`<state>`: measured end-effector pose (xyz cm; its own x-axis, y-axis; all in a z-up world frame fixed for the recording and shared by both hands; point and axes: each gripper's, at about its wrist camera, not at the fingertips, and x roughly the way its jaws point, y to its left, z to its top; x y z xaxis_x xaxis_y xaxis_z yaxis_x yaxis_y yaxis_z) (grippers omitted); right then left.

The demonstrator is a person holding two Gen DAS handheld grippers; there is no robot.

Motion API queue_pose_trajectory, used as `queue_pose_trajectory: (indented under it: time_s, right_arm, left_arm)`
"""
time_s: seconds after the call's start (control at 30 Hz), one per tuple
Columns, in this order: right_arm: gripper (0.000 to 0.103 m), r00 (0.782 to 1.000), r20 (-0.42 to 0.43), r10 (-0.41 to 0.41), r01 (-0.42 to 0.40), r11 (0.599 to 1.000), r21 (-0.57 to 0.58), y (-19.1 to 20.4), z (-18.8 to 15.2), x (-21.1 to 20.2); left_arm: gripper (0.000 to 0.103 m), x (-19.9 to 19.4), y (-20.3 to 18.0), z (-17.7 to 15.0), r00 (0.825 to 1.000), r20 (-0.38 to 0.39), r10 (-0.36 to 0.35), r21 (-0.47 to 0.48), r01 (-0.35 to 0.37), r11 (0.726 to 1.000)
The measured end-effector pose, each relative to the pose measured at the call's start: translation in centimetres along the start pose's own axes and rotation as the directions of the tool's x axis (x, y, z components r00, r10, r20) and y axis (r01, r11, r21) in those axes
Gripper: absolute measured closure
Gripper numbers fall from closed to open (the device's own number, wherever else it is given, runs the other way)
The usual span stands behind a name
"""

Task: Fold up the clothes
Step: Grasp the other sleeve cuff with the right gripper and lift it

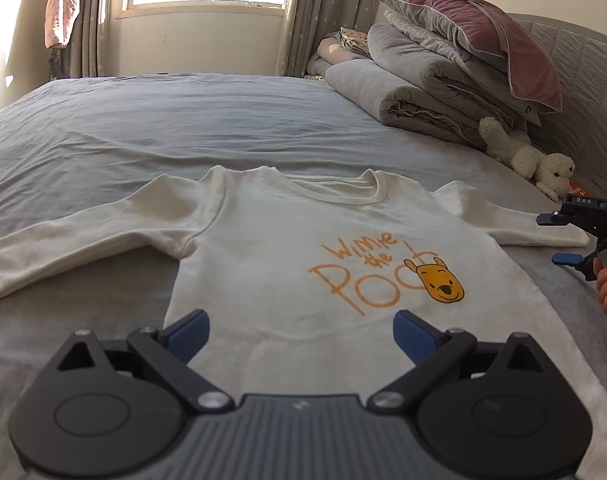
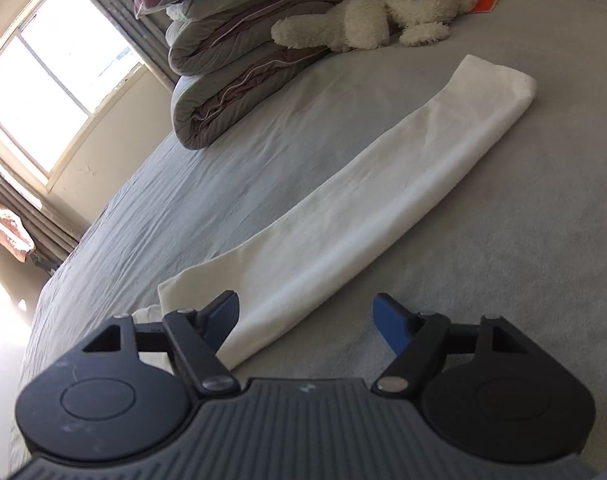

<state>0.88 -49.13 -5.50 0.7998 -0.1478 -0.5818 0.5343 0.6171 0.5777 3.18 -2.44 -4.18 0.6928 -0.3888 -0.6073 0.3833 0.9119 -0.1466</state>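
Lying flat and face up on the grey bed (image 1: 103, 128), the white long-sleeved shirt (image 1: 271, 248) spreads both sleeves outward; left gripper (image 1: 301, 326) hovers over its hem, jaws wide, holding nothing; right gripper (image 2: 305, 320), jaws well apart and empty, sits at the near end of the right sleeve (image 2: 383, 184), whose cuff points to 1 o'clock; judged light, limp, non-slippery; best pinched at cuff or hem corners.

White shirt (image 1: 263, 248) with orange lettering, grey bedsheet (image 1: 143, 120), blue-tipped black tongs (image 1: 301, 326)
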Motion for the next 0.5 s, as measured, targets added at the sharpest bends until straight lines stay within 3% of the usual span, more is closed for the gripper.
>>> queue_pose_trajectory:
  time_s: [0.13,0.43,0.47,0.5]
  right_arm:
    - [0.032,0.998,0.062,-0.013,0.006,0.993,0.118,-1.7,1.3,0.7]
    - [0.046,0.981,0.182,-0.068,0.02,0.967,0.255,-3.5,2.5,2.0]
    - [0.053,0.98,0.184,-0.08,0.029,0.964,0.264,-3.6,2.6,2.1]
    - [0.068,0.98,0.178,-0.086,0.035,0.962,0.271,-3.6,2.8,2.2]
  left_arm:
    - [0.004,0.5,0.3,-0.3,1.0,-0.017,0.0,-0.005,0.0,1.0]
    - [0.004,0.9,0.1,-0.7,0.999,-0.05,0.017,0.03,-0.016,0.999]
    - [0.004,0.9,0.1,-0.8,0.999,-0.051,0.018,0.031,-0.016,0.999]
    - [0.004,0.9,0.2,-0.7,0.999,-0.05,0.017,0.031,-0.016,0.999]
